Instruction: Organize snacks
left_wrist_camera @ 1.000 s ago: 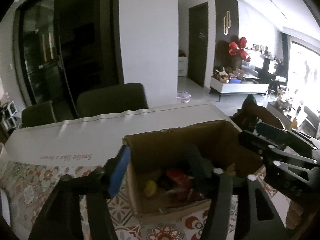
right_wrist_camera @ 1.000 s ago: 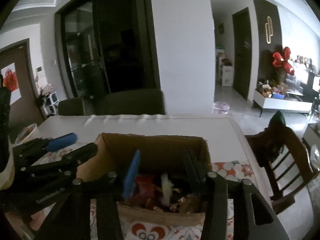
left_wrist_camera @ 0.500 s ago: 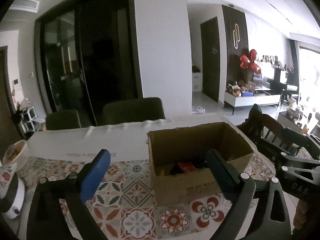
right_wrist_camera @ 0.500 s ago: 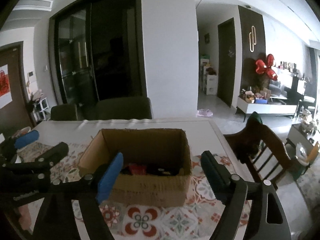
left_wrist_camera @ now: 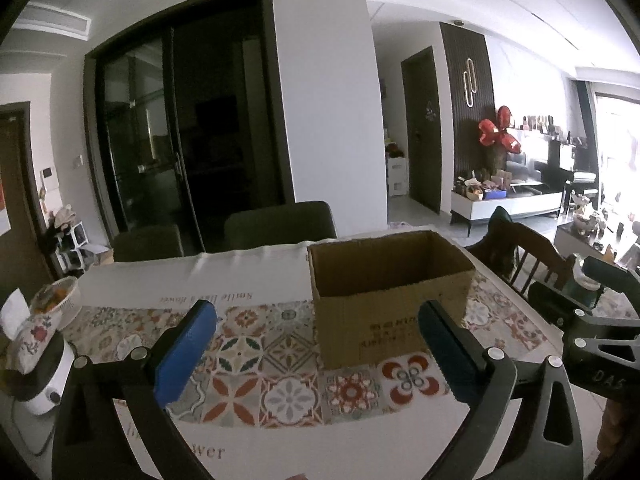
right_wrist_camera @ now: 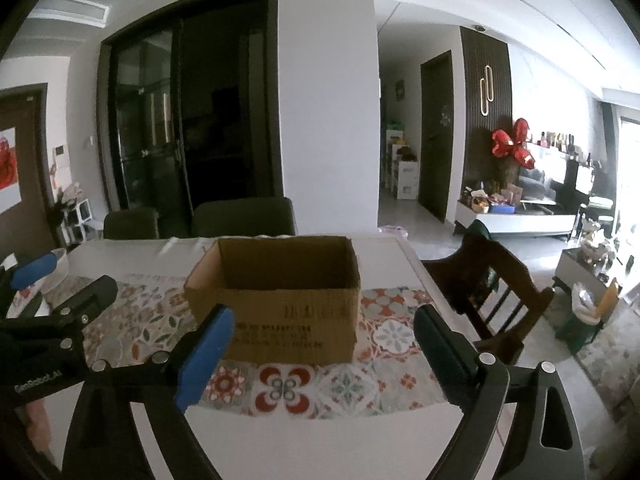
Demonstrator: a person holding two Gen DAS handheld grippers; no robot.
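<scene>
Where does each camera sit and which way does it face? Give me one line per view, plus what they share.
Left wrist: sits on the left claw, looking forward and slightly down over the table at the cardboard box; its own open fingers frame the view, and the right claw shows at the right edge.
Right wrist: sits on the right claw, facing the same box head-on; its opening fingers, nothing between them, and the left claw show.
Shared: box, patterned tablecloth, wooden chair, dark doors.
</scene>
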